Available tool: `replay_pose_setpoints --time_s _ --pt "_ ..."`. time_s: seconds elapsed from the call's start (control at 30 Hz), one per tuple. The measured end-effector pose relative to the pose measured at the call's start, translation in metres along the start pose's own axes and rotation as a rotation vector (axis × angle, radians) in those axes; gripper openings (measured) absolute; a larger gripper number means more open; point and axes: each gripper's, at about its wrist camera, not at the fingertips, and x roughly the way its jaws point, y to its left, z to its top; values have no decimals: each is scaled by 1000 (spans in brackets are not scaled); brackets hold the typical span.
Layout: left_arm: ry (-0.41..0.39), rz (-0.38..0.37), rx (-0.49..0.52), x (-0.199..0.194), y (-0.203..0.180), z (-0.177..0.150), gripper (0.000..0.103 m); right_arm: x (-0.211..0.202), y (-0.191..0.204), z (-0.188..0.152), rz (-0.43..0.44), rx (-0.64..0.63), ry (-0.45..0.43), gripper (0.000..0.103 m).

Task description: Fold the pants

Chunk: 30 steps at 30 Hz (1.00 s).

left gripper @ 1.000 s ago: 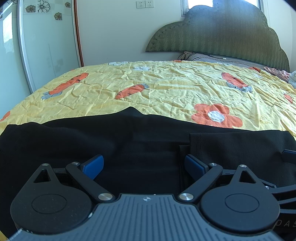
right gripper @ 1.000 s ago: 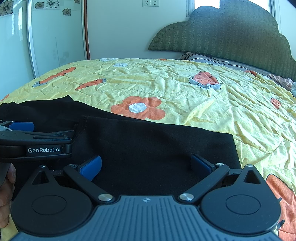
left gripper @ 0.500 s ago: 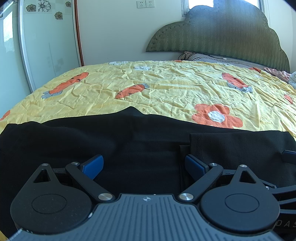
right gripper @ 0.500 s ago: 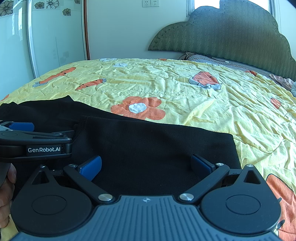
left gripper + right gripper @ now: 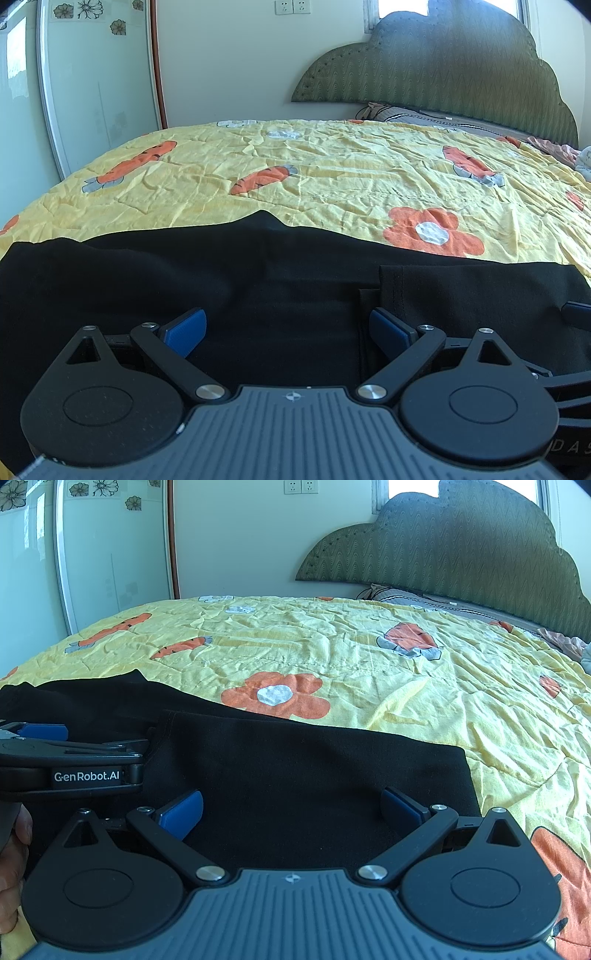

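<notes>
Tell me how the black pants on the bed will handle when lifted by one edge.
The black fabric pants will likely be floppy: they lie flat and follow the yellow quilt. Probably light, as the layers look thin. The folded-over layer may slide open.

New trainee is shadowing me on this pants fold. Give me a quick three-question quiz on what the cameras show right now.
1. True or false: the left hand-held gripper is clamped on the black pants.
2. Multiple choice: the pants lie on A) a wooden floor, B) a yellow bedspread, C) a chair.
3. Fill in: in the right wrist view, the right hand-held gripper is ____.

Key: 1 false, its fingers stand apart; 2 B; 3 open.
</notes>
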Motion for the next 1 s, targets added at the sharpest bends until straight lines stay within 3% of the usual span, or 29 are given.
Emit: replay_pose_setpoints --time_s 0.17,0.3,0.47,0.73,1.0 --pt "17 -43 -23 -3 10 2 96 -12 2 -5 -11 5 -20 103" --pt "-2 -2 -20 -19 17 3 93 -33 9 -12 23 -35 -51 103" --pt "-21 50 70 -24 14 1 93 -34 30 -19 24 -162 -26 103" --pt "-14 50 78 -18 12 -10 97 -27 19 -19 75 -71 0 103" --pt "8 29 5 -15 21 -10 101 -28 20 -20 73 -68 0 103"
